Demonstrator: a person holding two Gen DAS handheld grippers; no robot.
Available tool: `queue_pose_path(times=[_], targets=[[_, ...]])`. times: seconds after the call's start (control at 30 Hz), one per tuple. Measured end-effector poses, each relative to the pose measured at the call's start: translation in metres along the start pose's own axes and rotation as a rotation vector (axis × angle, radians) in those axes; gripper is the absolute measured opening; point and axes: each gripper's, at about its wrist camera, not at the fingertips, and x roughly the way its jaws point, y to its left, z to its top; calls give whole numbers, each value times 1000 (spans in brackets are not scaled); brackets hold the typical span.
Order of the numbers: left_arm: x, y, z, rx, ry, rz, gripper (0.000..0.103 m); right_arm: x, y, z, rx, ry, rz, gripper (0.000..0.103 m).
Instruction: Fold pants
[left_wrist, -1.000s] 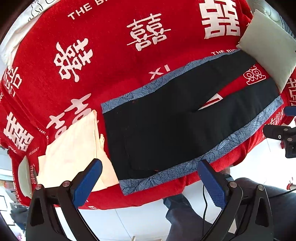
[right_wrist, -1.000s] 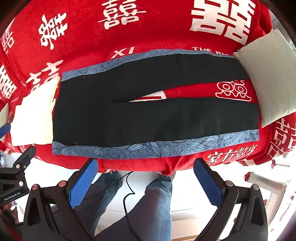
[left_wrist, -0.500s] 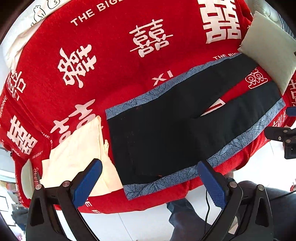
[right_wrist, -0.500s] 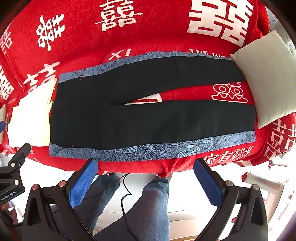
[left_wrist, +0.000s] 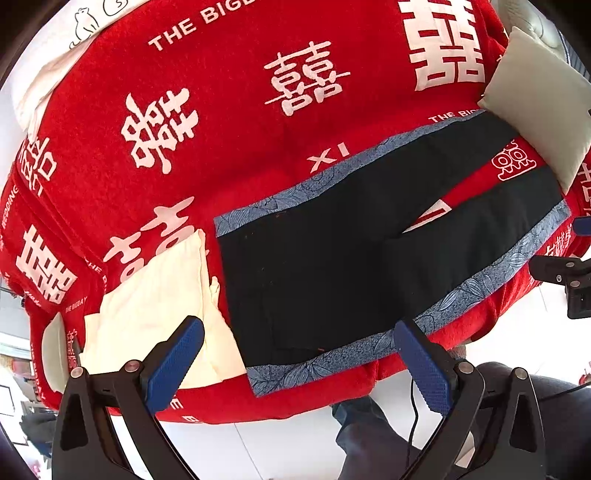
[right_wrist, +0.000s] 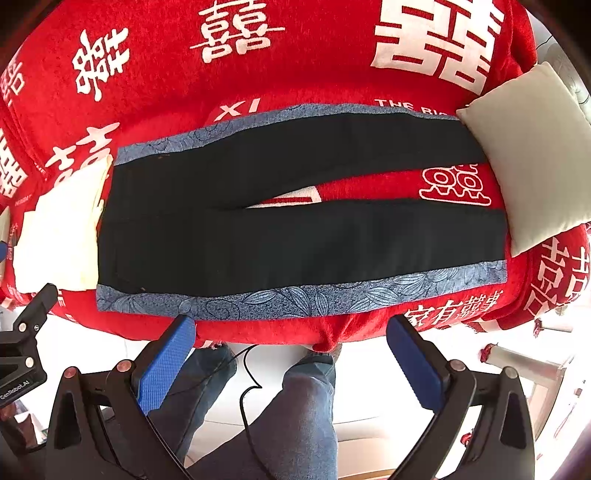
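Black pants (left_wrist: 332, 258) with blue patterned side stripes lie flat on a red blanket (left_wrist: 221, 129), waist to the left, legs spread apart toward the right. They also show in the right wrist view (right_wrist: 277, 229). My left gripper (left_wrist: 299, 332) is open and empty, hovering over the waist's near corner. My right gripper (right_wrist: 291, 328) is open and empty, just in front of the near leg's blue stripe (right_wrist: 295, 299) at the bed's front edge.
A folded cream cloth (left_wrist: 155, 295) lies left of the waist. A pale grey pillow (right_wrist: 528, 158) sits at the leg ends on the right. The person's jeans-clad legs (right_wrist: 295, 406) and a cable are below the bed edge.
Both grippers have moved a little closer to the pants. The jaws stay open and the pants have not moved.
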Motion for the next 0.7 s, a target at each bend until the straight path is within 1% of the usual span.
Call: queue_pose_path(times=[0.27,0.47,0.7], targets=[[1,0,-2,-13,7,2,103,1,4,1,-22,5,-3,103],[1,-1,-2,-10,5,10,103,1,-1,1,-10,5,2,103],[2,3,-3,-29,14,32,103,4,-4,4,3,13,25,103]])
